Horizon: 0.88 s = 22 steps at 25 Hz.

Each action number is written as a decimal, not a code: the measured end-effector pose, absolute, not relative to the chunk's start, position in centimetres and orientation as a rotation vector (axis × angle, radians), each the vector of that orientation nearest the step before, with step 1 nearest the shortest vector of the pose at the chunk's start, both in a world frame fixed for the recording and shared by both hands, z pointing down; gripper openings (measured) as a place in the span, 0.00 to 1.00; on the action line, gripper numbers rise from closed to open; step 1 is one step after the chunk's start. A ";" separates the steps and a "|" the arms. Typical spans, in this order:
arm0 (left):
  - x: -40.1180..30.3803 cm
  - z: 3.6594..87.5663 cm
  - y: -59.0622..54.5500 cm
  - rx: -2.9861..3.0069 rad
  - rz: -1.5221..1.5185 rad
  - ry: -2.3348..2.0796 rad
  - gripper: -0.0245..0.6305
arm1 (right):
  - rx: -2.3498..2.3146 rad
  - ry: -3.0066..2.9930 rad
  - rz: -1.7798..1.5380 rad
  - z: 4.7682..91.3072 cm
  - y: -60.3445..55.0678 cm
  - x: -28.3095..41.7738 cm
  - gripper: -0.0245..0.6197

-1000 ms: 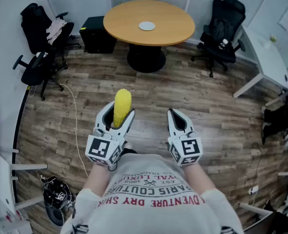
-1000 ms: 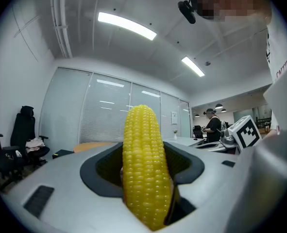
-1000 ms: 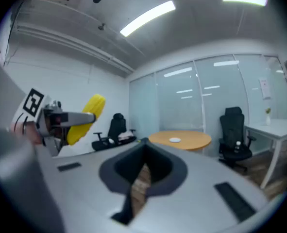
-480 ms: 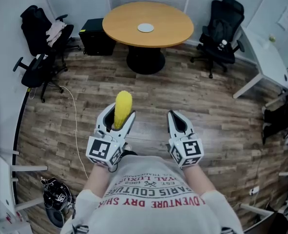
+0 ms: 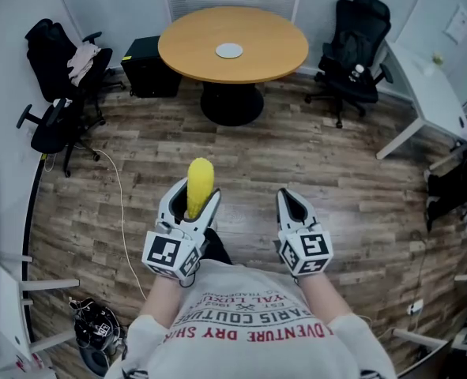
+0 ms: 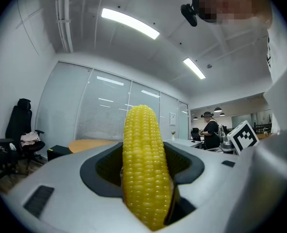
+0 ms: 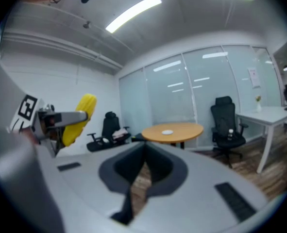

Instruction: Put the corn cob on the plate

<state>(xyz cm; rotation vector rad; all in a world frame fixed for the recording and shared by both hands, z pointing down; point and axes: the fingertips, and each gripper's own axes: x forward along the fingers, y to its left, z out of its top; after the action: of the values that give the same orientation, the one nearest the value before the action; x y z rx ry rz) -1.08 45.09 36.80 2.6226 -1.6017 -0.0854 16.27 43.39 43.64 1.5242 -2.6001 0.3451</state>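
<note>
**Corn in the L gripper, plate far off on the round table**

The left gripper (image 5: 194, 201) is clamped on the corn cob (image 5: 199, 181). In the left gripper view the jaws pinch the cob's lower end and most of its length stands proud above them, roughly upright. The right gripper (image 5: 291, 199) sits just right of centre in the head view. Its own view shows the jaws drawn together to a thin slit with nothing between them.

The plate (image 5: 229, 50) is a small white disc near the middle of the round wooden table (image 5: 276, 50), top centre of the frame and well apart from both grippers. My read is that the carry is under way and the placing hasn't begun.

What could go wrong, as I judge it:

- Grip is low on a long, tapered, bumpy cob, so a jolt or fast swing could make it pivot or slide out — esp. if the gripper tips fwd.
- There's open floor between the person and the table. A white cable (image 5: 123, 189) trails at left of frame and office chairs stand to either side of the table, so a trip or bump is possible.
- The plate looks small vs. the cob. Released tilted or off-centre, the round cob could roll off onto the tabletop — lay it down flat and low before opening.
</note>
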 end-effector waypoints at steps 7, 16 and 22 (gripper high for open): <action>-4.1 38.4 39.7 2.604 -0.064 -1.589 0.46 | 1.529 -2.578 0.364 44.5 38.2 13.6 0.08; -9.7 37.9 26.8 2.636 -0.080 -1.561 0.46 | 1.597 -2.523 0.358 44.4 26.0 8.5 0.08; -13.8 37.4 17.9 2.680 -0.050 -1.532 0.46 | 1.625 -2.495 0.358 44.2 18.2 4.2 0.08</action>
<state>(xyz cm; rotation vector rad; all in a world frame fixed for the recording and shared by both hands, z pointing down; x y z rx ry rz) -13.77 17.91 37.42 2.6796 -1.5319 -0.0497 4.17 18.20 44.19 1.6249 -2.4949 0.3585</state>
